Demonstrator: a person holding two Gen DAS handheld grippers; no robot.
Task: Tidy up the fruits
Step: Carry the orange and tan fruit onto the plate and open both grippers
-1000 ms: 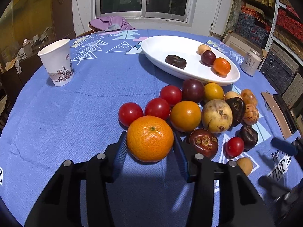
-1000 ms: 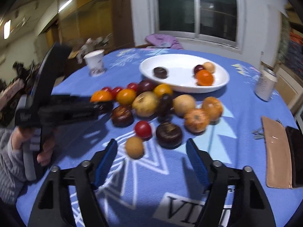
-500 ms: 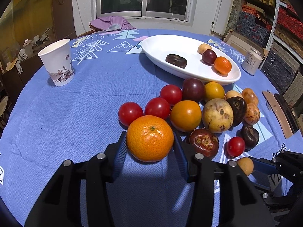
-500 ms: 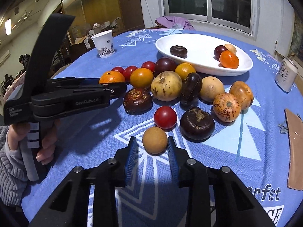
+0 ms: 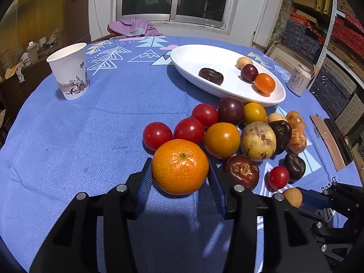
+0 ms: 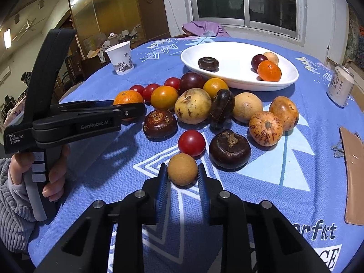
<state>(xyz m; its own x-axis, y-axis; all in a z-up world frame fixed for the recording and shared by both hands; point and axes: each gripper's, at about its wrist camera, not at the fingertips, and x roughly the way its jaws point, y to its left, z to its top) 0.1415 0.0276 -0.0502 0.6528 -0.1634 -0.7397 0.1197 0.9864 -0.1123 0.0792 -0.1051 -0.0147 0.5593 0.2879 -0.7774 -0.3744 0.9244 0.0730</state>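
A large orange mandarin (image 5: 180, 166) rests on the blue tablecloth with my left gripper (image 5: 179, 170) shut on its sides; the same mandarin (image 6: 128, 97) shows in the right wrist view behind the left gripper (image 6: 134, 110). My right gripper (image 6: 182, 173) is shut on a small round tan fruit (image 6: 182, 169), also seen as the tan fruit (image 5: 292, 196) at the right gripper (image 5: 302, 201). A pile of several fruits (image 6: 193, 105) lies between the grippers and a white oval plate (image 6: 232, 77), which holds a dark fruit, a plum, a tan fruit and a small mandarin (image 6: 269, 70).
A paper cup (image 5: 69, 77) stands at the far left of the table. A drinks can (image 6: 340, 88) stands at the right, near a brown wallet (image 6: 353, 177). A person's hand (image 6: 27, 168) in a grey sleeve holds the left gripper's handle.
My right gripper came in toward the small tan fruit and its jaws closed from wide apart onto it. The left gripper and its mandarin stayed put.
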